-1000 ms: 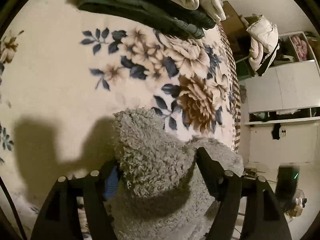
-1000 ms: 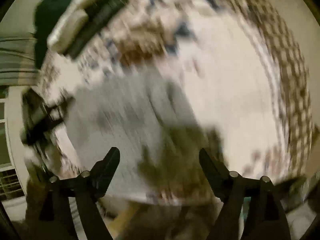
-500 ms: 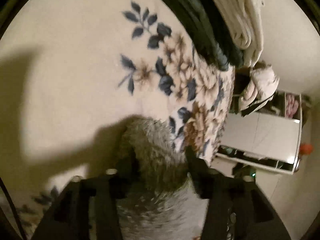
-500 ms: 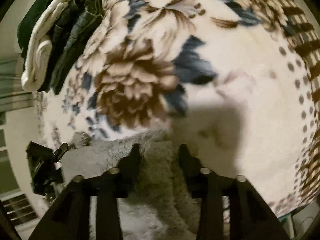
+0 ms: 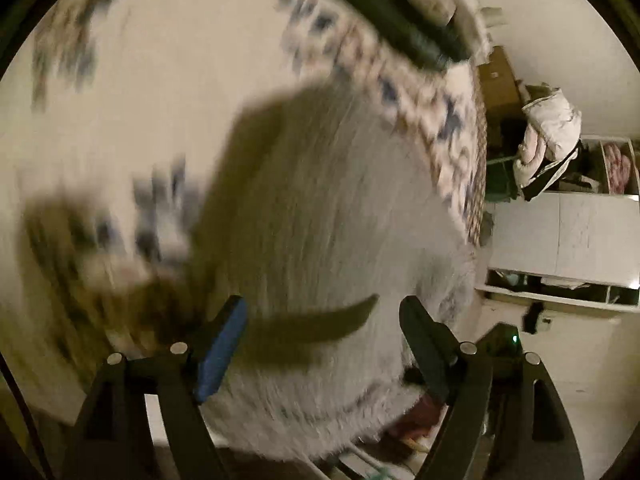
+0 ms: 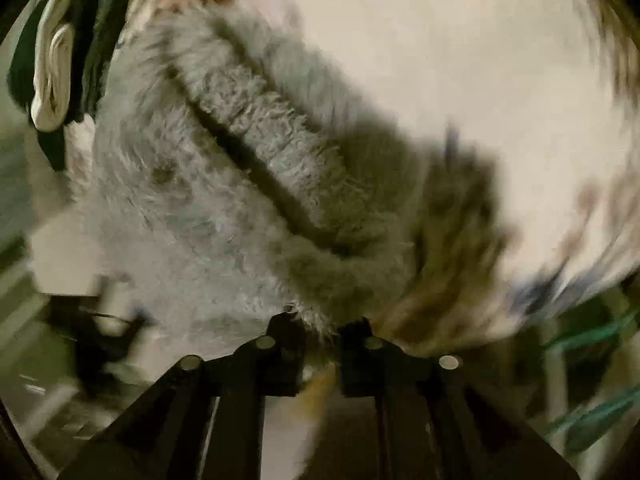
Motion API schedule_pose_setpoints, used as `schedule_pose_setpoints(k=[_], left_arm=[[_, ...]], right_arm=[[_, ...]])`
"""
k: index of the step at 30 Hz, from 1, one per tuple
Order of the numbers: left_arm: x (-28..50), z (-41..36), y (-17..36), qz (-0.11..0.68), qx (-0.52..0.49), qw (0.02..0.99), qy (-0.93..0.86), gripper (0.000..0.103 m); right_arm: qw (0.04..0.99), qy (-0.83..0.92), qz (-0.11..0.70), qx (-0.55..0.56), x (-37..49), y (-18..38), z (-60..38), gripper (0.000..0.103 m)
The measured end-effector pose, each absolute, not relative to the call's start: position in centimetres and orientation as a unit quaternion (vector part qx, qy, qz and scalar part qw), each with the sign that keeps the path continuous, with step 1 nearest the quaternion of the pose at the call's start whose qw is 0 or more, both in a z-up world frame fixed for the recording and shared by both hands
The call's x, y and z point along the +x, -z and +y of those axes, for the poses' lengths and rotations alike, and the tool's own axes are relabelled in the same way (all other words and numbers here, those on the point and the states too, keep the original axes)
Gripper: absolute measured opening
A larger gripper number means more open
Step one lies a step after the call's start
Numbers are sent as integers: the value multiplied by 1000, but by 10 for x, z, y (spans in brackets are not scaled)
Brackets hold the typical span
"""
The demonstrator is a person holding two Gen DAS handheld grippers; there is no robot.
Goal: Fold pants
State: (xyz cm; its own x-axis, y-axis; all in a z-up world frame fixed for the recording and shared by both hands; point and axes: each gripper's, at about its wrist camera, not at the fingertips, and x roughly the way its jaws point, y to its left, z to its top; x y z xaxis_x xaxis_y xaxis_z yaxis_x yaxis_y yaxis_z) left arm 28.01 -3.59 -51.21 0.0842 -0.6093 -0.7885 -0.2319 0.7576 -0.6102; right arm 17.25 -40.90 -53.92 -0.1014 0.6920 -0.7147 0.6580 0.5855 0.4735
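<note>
The grey fleece pants (image 5: 340, 216) lie on the floral blanket (image 5: 132, 92) of the bed, blurred by motion in the left wrist view. My left gripper (image 5: 322, 320) is open and empty above the pants' near edge. In the right wrist view the pants (image 6: 224, 168) show a long raised fold running diagonally. My right gripper (image 6: 316, 326) is shut on a tuft of the pants' near edge, low in the frame.
A pile of folded dark and cream clothes (image 5: 404, 16) sits at the bed's far edge; it also shows in the right wrist view (image 6: 60, 60). White cabinets (image 5: 560, 236) and a hanging pale jacket (image 5: 548, 136) stand beside the bed on the right.
My left gripper let go of the pants, opened and pulled back. My right gripper stays closed on the fleece and has drawn it back, so a fold has formed.
</note>
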Motion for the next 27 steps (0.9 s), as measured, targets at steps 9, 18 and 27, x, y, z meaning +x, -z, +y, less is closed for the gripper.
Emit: schedule_pose_setpoints(k=[9, 18, 27], left_arm=[[219, -22, 513, 674, -290, 670, 112, 77], [265, 2, 481, 604, -294, 738, 72, 77], [268, 36, 504, 579, -257, 774, -18, 79]], right_arm=[[536, -22, 799, 273, 172, 500, -407, 75], [665, -184, 720, 72, 342, 391, -291, 84], [548, -330, 712, -287, 431, 497, -84, 79]])
